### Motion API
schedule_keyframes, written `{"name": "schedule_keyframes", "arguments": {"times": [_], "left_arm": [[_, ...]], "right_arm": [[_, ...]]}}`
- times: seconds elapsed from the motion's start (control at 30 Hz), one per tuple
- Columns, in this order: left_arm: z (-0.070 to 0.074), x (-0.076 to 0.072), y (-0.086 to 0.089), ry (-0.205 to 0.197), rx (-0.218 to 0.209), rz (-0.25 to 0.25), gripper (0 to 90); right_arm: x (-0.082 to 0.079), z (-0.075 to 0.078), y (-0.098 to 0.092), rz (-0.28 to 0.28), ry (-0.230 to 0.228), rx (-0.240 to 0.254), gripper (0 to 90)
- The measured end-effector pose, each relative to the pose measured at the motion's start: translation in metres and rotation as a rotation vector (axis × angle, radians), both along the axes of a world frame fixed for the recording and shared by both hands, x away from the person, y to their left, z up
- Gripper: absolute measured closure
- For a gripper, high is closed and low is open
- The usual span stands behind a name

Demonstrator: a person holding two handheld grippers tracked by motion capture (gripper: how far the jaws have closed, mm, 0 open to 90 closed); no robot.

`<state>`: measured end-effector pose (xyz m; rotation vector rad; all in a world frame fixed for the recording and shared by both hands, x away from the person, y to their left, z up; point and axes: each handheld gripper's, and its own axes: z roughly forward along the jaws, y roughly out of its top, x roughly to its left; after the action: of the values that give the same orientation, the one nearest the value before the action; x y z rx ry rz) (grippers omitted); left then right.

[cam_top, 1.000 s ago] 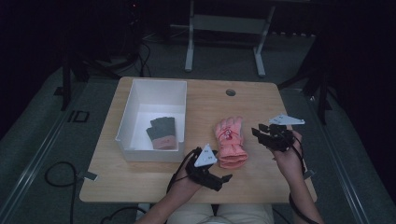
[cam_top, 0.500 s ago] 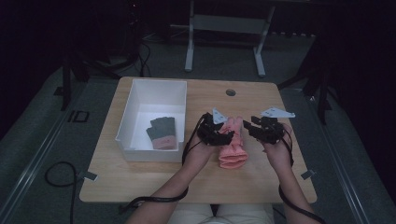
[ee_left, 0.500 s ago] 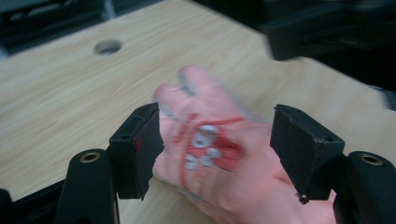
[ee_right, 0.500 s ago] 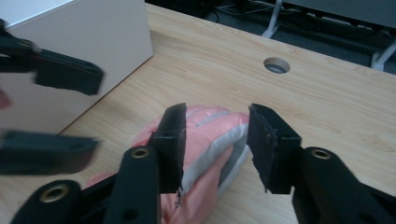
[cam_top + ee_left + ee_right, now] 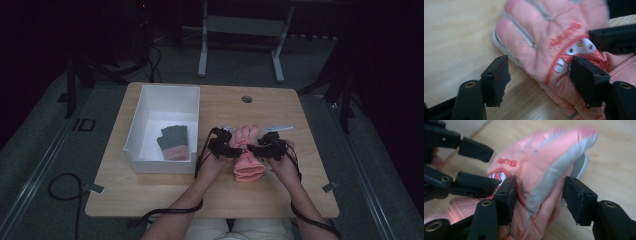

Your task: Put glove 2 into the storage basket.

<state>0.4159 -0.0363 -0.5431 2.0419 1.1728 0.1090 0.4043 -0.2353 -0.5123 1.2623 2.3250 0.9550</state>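
In the high view, the pink glove [image 5: 248, 160] lies at the centre of the wooden table [image 5: 150, 190], cuff toward the bottom of the frame. The left gripper [image 5: 231, 148] and right gripper [image 5: 252, 148] meet over its middle, one from each side.

The left gripper view brings out what the high view is too small for. There is red lettering on the back of the glove [image 5: 554, 45], grey piping between the fingers and a white and red patch near the cuff. The left gripper's jaws stand partly open, having just eased a little wider. The left-hand jaw is over bare wood beside the glove's edge, and the right-hand jaw rests against the patch. The pads do not clamp the fabric.

In the right gripper view the glove [image 5: 544, 170] shows a grey side panel. That gripper's jaws have just been opening and stand apart astride the glove's edge without pressing it. The left gripper [image 5: 489, 167] reaches in from the upper left there.

The white bin [image 5: 150, 112] sits left of centre in the high view and holds a pair of dark gloves [image 5: 173, 142] with pinkish cuffs. Whether they are stacked or side by side is hard to tell. The pink glove's fingertips are blurred in both gripper views, and in the high view the grippers hide its middle.
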Motion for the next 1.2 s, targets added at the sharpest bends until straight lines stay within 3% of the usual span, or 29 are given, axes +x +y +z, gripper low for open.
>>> {"name": "schedule_keyframes", "arguments": {"times": [0.1,0.13,0.17,0.2,0.27,0.37,0.53,0.57,0.6,0.63,0.73,0.77,0.83,1.2], "left_arm": [[-0.007,0.003,-0.002,0.034,-0.021,-0.001,30.9],[-0.01,0.007,-0.002,0.068,-0.061,-0.015,30.9],[-0.011,0.008,-0.003,0.082,-0.083,-0.025,40.7],[-0.011,0.009,-0.004,0.086,-0.085,-0.033,44.7],[-0.008,0.01,-0.005,0.093,-0.083,-0.057,53.7],[-0.001,0.007,-0.008,0.064,-0.057,-0.066,70.7],[0.007,0.004,-0.01,0.05,-0.073,-0.071,78.1],[0.016,0.001,-0.011,0.029,-0.088,-0.072,78.7],[0.016,0.001,-0.011,0.029,-0.088,-0.072,78.9],[0.029,-0.003,-0.012,-0.002,-0.088,-0.076,79.1],[0.039,-0.004,-0.013,-0.024,-0.08,-0.082,79.2],[0.055,-0.007,-0.013,-0.055,-0.071,-0.09,79.2],[0.07,-0.009,-0.013,-0.076,-0.061,-0.097,79.2],[0.135,-0.014,0.01,-0.133,-0.037,-0.101,79.5]], "right_arm": [[0.003,-0.008,-0.002,0.005,0.038,-0.005,43.8],[0.004,-0.011,-0.004,0.005,0.06,0.009,43.8],[0.008,-0.016,-0.008,-0.001,0.107,0.066,51.2],[0.008,-0.017,-0.008,0.002,0.111,0.074,54.2],[0.007,-0.017,-0.006,0.007,0.1,0.067,61.0],[0.004,-0.015,-0.001,-0.004,0.073,0.044,66.6],[0.0,-0.01,-0.004,-0.018,0.057,0.068,68.2],[-0.003,-0.003,-0.006,-0.027,0.04,0.077,68.4],[-0.003,-0.003,-0.006,-0.027,0.04,0.077,68.4],[-0.006,0.007,-0.009,-0.034,0.022,0.094,68.4],[-0.009,0.013,-0.01,-0.036,0.002,0.099,68.4],[-0.011,0.021,-0.012,-0.04,-0.013,0.11,68.4],[-0.017,0.041,-0.012,-0.052,-0.054,0.125,68.5],[-0.026,0.098,0.005,-0.053,-0.128,0.183,68.4]]}}
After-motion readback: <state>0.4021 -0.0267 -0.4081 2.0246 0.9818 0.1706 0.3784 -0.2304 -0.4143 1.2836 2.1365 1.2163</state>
